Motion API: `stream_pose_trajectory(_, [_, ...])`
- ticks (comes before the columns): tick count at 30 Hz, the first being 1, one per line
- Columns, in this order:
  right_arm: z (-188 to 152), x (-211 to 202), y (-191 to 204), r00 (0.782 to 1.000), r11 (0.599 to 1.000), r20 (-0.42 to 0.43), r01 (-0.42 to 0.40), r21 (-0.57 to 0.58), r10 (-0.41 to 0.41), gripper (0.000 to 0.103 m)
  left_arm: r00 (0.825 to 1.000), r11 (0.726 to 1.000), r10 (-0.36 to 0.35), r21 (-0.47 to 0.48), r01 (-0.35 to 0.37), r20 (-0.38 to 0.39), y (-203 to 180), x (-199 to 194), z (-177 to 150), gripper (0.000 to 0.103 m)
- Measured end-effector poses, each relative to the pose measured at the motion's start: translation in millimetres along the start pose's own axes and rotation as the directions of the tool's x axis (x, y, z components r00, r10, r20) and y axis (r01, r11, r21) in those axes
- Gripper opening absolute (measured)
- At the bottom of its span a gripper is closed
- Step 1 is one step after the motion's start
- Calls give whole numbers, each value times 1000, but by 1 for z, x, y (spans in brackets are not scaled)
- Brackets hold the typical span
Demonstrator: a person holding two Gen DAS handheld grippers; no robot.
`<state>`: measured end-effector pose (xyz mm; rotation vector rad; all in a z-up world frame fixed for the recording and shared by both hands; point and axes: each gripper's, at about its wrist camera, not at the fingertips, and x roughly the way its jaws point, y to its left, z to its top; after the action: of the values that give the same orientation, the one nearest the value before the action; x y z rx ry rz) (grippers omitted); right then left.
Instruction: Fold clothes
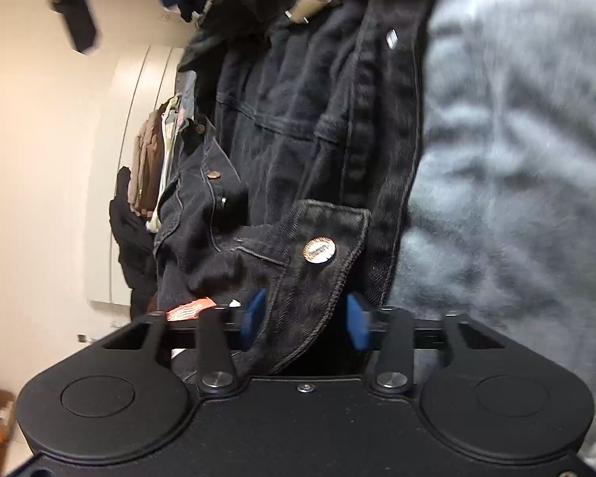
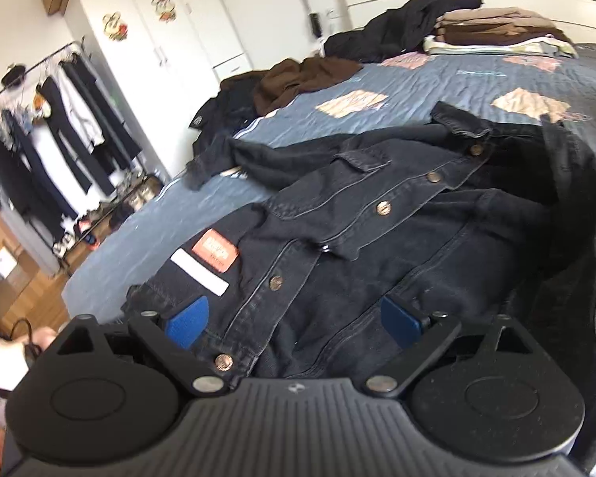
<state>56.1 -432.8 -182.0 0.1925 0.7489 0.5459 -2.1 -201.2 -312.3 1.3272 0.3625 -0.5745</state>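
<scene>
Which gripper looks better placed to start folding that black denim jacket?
Probably the left gripper: a jacket edge with a metal button sits between its blue pads. The right gripper is open wide.

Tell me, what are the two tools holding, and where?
Both tools straddle the black denim jacket. The left tool is on a corner with a metal button; the right tool is at its buttoned hem. Whether either is clamped cannot be told.

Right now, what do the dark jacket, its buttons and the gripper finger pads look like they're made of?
Jacket: looks like black washed denim, with twill weave, faded seams and topstitching. Buttons: apparently metal, shiny copper-toned, with embossed lettering. Pads: blue, matte, possibly rubber or foam; hard to say which.
</scene>
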Motion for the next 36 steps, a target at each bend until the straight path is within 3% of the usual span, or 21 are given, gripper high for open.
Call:
stream_pose_trajectory(1, [0,-2,-2,1000,1000,4,2,5,-2,93,1000,1000,2,-3,-2,1,-1,2,0,21])
stream_pose_trajectory(2, [-1,-3,-4,1000,1000,7,4,11,-4,93,1000,1000,3,-6,-3,2,-2,4,0,9])
stream_pose_trajectory(4, [-1,-7,-8,1000,1000,15,9,22,-9,93,1000,999,-6,-52,6,15,2,5,2,7])
stream_pose_trajectory(5, [-2,-8,-10,1000,1000,18,10,27,-11,93,999,988,-29,-148,35,43,14,-1,6,6])
stream_pose_trajectory(8, [-2,-12,-15,1000,999,26,10,39,-11,93,986,935,-84,-330,128,145,45,-14,19,5])
stream_pose_trajectory(12, [1,-15,-20,999,998,45,11,65,-14,93,941,841,-180,-451,299,287,64,-28,40,4])
stream_pose_trajectory(14, [2,-16,-22,998,997,55,11,73,-15,93,930,837,-249,-423,347,270,53,-20,51,5])
stream_pose_trajectory(17, [2,-14,-22,998,997,57,6,81,-10,93,933,852,-310,-380,359,185,35,-6,57,8])
stream_pose_trajectory(19, [2,-11,-23,999,997,50,7,77,-11,93,936,843,-299,-408,349,185,43,-16,47,10])
stream_pose_trajectory(20, [3,-9,-22,999,997,48,7,76,-11,93,940,835,-282,-434,339,192,51,-24,39,24])
stream_pose_trajectory(21, [4,-8,-22,999,997,49,4,77,-8,93,947,823,-251,-471,317,199,63,-35,27,45])
stream_pose_trajectory(23, [6,-4,-21,999,997,51,-5,81,1,93,964,817,-168,-519,253,206,89,-56,1,71])
stream_pose_trajectory(27, [14,5,-14,997,995,69,-36,90,30,93,986,803,-29,-583,120,164,120,-84,-59,72])
stream_pose_trajectory(31, [21,23,1,995,994,74,-73,86,67,93,994,783,69,-622,0,87,139,-99,-116,80])
stream_pose_trajectory(33, [23,36,13,995,994,55,-88,69,84,93,996,833,90,-550,-60,28,121,-87,-135,80])
stream_pose_trajectory(36, [24,57,31,995,995,18,-95,36,95,93,998,892,55,-449,-55,-14,85,-64,-158,80])
